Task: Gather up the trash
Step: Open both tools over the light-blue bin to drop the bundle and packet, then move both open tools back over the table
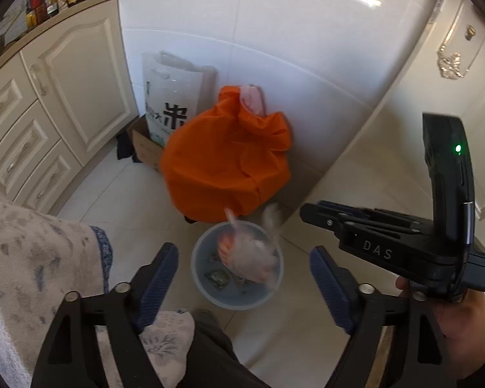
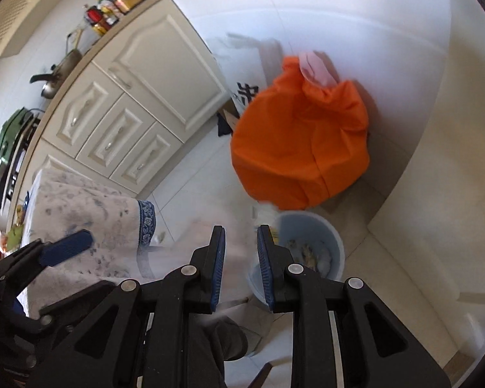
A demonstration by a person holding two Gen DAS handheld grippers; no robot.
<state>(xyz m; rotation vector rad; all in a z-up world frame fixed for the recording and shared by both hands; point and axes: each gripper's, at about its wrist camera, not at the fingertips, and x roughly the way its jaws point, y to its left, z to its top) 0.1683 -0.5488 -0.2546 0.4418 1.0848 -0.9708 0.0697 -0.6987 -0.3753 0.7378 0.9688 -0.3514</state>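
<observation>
A pale blue trash bin (image 1: 201,270) stands on the tiled floor, with scraps at its bottom. A blurred clear plastic bag with orange-pink contents (image 1: 249,252) is over the bin's opening, free of both grippers. My left gripper (image 1: 244,274) is open and empty above the bin. My right gripper (image 2: 241,258) is open with a narrow gap, left of the bin (image 2: 334,242) in the right wrist view; a faint blurred whitish shape (image 2: 210,226) shows by its fingers. The right gripper (image 1: 307,210) also shows in the left wrist view.
A big orange bag (image 1: 226,161) sits behind the bin against the white tiled wall. A white rice sack (image 1: 169,103) and a cardboard box (image 1: 145,148) stand beside cream cabinets (image 1: 48,113). A patterned tablecloth (image 1: 32,258) hangs at the left.
</observation>
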